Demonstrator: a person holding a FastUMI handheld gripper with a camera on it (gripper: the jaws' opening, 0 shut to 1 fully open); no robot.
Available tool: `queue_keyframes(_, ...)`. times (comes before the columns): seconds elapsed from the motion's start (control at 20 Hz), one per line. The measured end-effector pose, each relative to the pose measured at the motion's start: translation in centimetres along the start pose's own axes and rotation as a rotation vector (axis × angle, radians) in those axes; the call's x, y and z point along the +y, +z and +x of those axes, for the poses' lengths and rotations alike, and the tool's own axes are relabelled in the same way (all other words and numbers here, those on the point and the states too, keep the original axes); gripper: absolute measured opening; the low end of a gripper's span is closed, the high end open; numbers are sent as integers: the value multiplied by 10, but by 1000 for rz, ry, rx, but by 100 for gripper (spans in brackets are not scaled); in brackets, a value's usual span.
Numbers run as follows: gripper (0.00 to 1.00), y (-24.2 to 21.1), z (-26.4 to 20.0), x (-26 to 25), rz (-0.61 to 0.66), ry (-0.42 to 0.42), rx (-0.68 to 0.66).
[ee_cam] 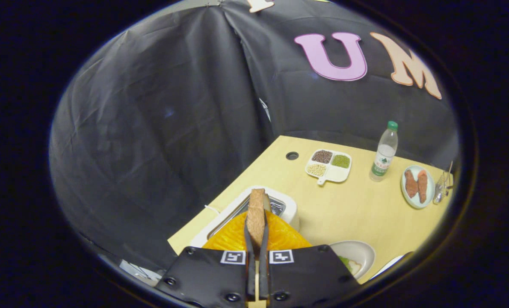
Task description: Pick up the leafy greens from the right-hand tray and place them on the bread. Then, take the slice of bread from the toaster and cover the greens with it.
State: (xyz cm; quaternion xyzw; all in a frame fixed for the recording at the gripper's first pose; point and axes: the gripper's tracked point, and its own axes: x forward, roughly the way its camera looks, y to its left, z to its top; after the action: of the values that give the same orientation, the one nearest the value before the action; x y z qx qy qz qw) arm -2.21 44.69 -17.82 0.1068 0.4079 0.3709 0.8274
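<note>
The gripper has its jaws drawn narrow, clamped on a tan, brown-crusted slice of bread that stands on edge between the two fingers, both pressing its flat sides. The slice is raised above the white rectangular toaster, whose metal-lined slot shows just beyond and beside the bread. The toaster sits at the near corner of the pale wooden tabletop, and a thin white cord runs from its side toward the table's edge.

Just beside the fingers, on the far side from the toaster, lies a cream-coloured round plate. On it rest a pale slice of bread and a patch of leafy greens on top of that slice; both are partly hidden behind the gripper body, so how well the greens cover the bread cannot be told.

Farther along the tabletop stands a white three-compartment tray with a small handle: one compartment holds dark brown grains, one holds green beans, and one holds pale yellow beans. Near it is a clear plastic water bottle with a green cap and green label, upright. Beyond the bottle sits a pale round plate carrying two reddish-brown pieces of meat side by side. A small dark round hole marks the tabletop near the tray.
</note>
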Motion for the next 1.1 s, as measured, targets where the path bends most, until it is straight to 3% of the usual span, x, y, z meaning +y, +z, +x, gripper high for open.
queue_keyframes(0.3,6,-3,-32,-21,74,38,-45)
queue_keyframes(0.65,6,-26,-60,-71,129,-20,-45)
queue_keyframes(1.1,6,-84,-56,-128,214,-81,-7)
